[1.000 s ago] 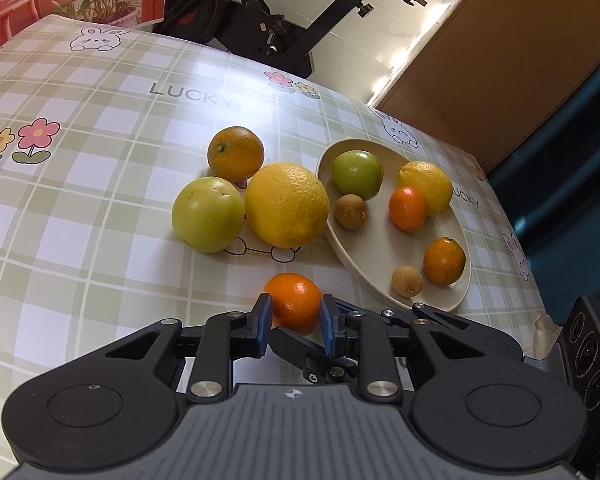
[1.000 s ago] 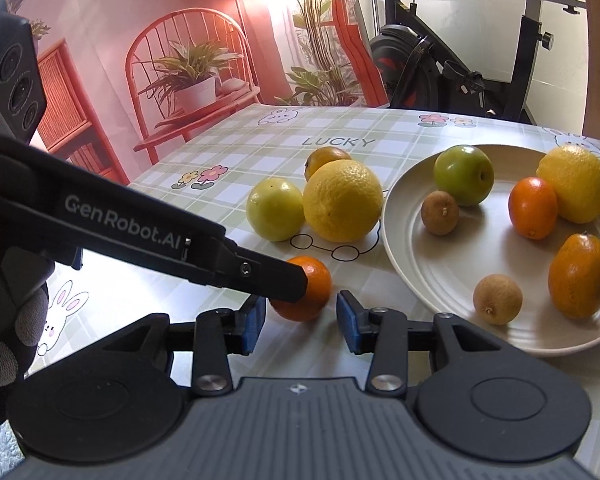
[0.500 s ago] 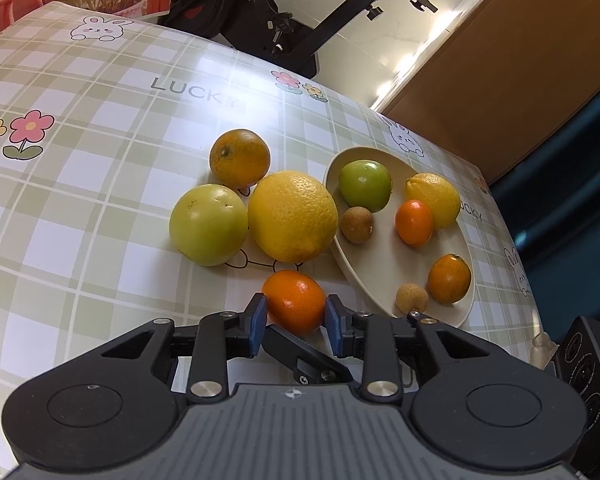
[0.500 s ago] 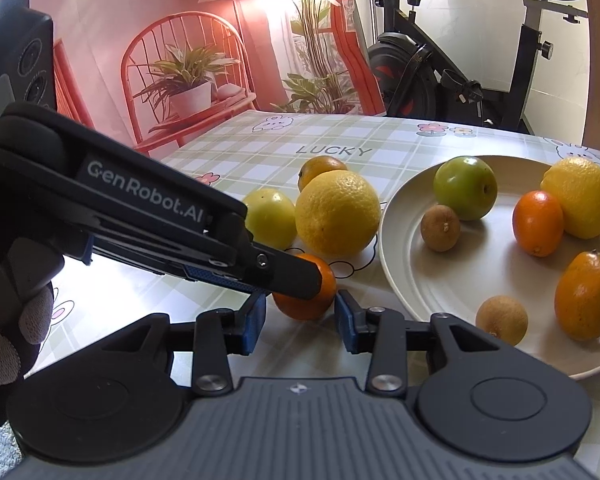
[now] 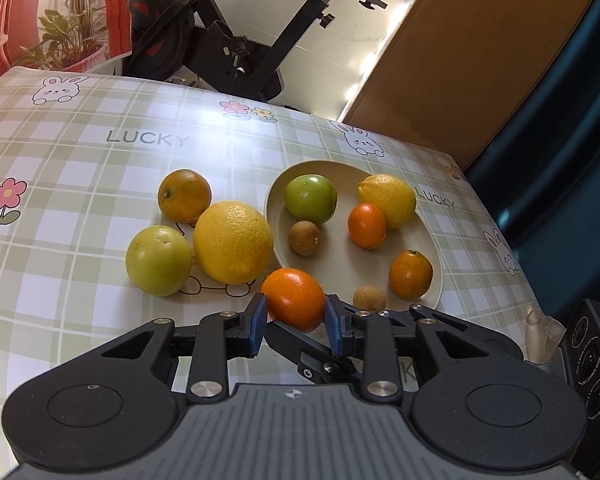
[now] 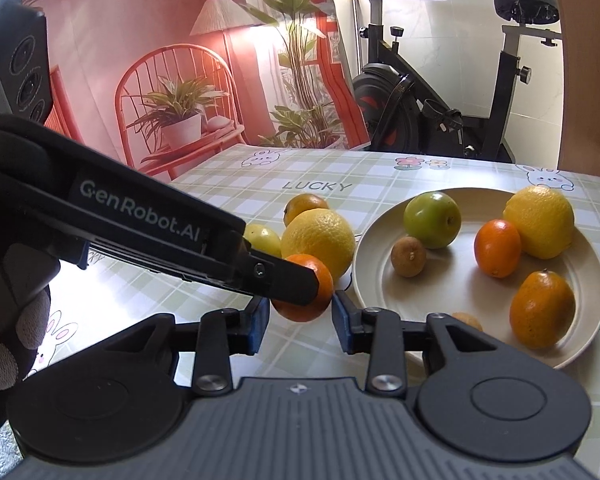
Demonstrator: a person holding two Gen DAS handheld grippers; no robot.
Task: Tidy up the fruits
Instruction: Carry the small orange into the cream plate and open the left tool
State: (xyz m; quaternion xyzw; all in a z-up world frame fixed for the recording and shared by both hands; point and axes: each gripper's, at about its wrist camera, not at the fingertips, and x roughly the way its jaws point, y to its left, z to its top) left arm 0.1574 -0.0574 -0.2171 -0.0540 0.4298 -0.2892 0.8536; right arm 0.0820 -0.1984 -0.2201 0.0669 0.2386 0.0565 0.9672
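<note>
My left gripper is shut on a small orange mandarin and holds it just above the table beside the plate's near-left rim. In the right wrist view the same mandarin sits at the tip of the left gripper's arm. My right gripper is open just below and in front of it, not touching. The cream plate holds a green apple, a lemon, two small oranges and two brown longans.
On the checked tablecloth left of the plate lie a large yellow citrus, a pale green apple and an orange. An exercise bike stands beyond the table's far edge.
My left gripper has lifted the mandarin and carried it right toward the plate's rim. The right gripper has followed, staying open beneath it.
</note>
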